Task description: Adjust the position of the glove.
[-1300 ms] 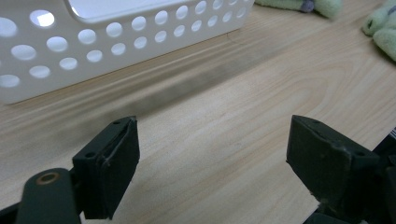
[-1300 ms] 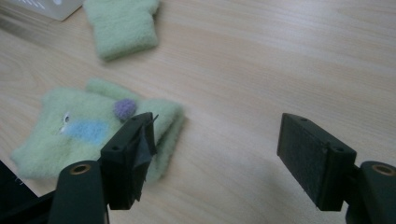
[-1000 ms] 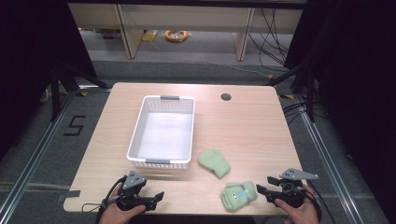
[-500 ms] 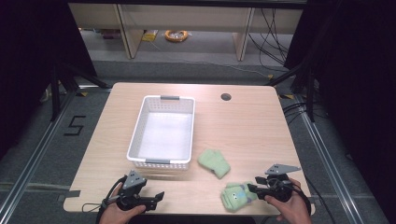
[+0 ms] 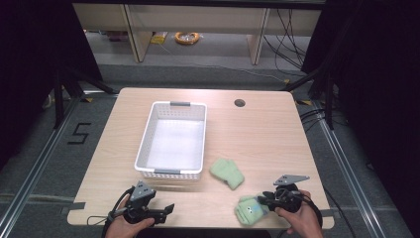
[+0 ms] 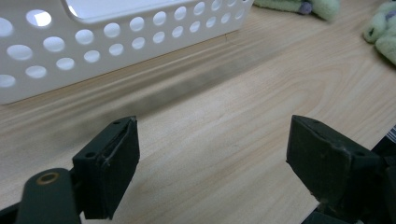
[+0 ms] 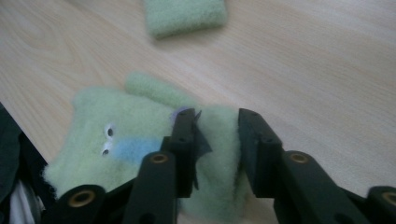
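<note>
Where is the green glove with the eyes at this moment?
In the high view, the green glove lies at the table's near right edge, between the right tool's jaws.

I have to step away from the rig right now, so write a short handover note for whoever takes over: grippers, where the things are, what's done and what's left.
Right gripper: jaws have just been closing and now pinch the near green fuzzy mitten, the one with a face, at the table's front edge. It lies on the wood, not yet lifted.
Left gripper: open, nothing between its jaws, low over the table in front of the white basket.
Second green mitten: flat on the table, right of the basket's near corner.
Done: grip on the first mitten.
Left, probably: move both mittens into the basket, which has nothing in it.
</note>
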### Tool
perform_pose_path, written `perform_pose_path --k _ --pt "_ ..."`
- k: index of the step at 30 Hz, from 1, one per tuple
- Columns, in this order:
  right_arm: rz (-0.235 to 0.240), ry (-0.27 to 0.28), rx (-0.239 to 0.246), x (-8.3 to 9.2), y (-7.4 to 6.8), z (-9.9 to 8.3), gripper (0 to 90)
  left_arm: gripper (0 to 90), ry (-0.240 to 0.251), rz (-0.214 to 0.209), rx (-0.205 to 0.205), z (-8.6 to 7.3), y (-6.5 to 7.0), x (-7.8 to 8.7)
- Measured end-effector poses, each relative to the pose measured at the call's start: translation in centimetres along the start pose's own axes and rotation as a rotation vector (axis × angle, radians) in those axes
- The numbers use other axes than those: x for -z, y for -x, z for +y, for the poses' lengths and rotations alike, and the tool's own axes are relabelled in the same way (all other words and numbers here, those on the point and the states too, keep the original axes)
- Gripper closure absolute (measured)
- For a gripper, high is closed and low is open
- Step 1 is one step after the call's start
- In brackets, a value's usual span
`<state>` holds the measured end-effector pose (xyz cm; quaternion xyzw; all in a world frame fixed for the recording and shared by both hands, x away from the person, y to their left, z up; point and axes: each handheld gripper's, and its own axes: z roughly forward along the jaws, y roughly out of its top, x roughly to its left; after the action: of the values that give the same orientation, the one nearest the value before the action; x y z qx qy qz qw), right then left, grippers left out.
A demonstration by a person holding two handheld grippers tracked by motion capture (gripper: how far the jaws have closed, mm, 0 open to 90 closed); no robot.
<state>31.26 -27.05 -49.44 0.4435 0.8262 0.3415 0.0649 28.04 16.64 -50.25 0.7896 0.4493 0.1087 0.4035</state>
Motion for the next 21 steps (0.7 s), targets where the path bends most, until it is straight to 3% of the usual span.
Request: perform_pose_path --k 1,2,3,4,7,8,12,16,17,19,21 --pt "0.000 0.000 0.000 0.0 0.0 0.0 72.5 16.8 0.000 0.000 0.000 0.0 0.0 0.0" --pt "-0.019 -0.030 0.033 0.2 0.2 0.1 80.6 16.8 0.006 -0.003 0.012 0.0 0.1 -0.1" --pt "-0.014 -0.033 0.032 0.2 0.2 0.1 81.7 16.8 0.003 -0.006 0.012 0.0 0.1 -0.1" --pt "0.025 -0.043 0.043 0.2 0.3 0.2 83.2 16.9 0.003 -0.006 0.012 0.0 0.1 -0.1" --pt "0.010 -0.020 0.059 0.6 0.1 0.2 84.9 16.9 -0.001 -0.009 0.011 0.0 0.0 -0.1" --pt "0.013 -0.014 0.036 0.8 0.1 0.2 85.0 16.9 -0.001 -0.009 0.011 0.0 0.0 -0.1" --pt "0.049 0.010 0.026 1.7 0.3 0.4 85.3 16.9 0.005 -0.010 0.030 -0.1 0.1 -0.2" --pt "0.002 0.073 0.017 3.3 0.8 0.4 85.4 16.9 0.002 -0.007 0.020 0.0 0.0 0.0" --pt "0.000 0.078 -0.014 3.9 1.1 0.4 85.5 17.0 0.005 -0.006 0.018 0.0 -0.1 0.0" --pt "0.004 0.079 -0.028 4.2 1.3 0.4 85.5 17.0 0.012 -0.006 0.019 0.0 -0.1 0.0" --pt "-0.025 0.095 -0.044 5.0 2.4 0.2 85.6 17.0 0.011 -0.007 0.012 0.0 -0.1 0.0"
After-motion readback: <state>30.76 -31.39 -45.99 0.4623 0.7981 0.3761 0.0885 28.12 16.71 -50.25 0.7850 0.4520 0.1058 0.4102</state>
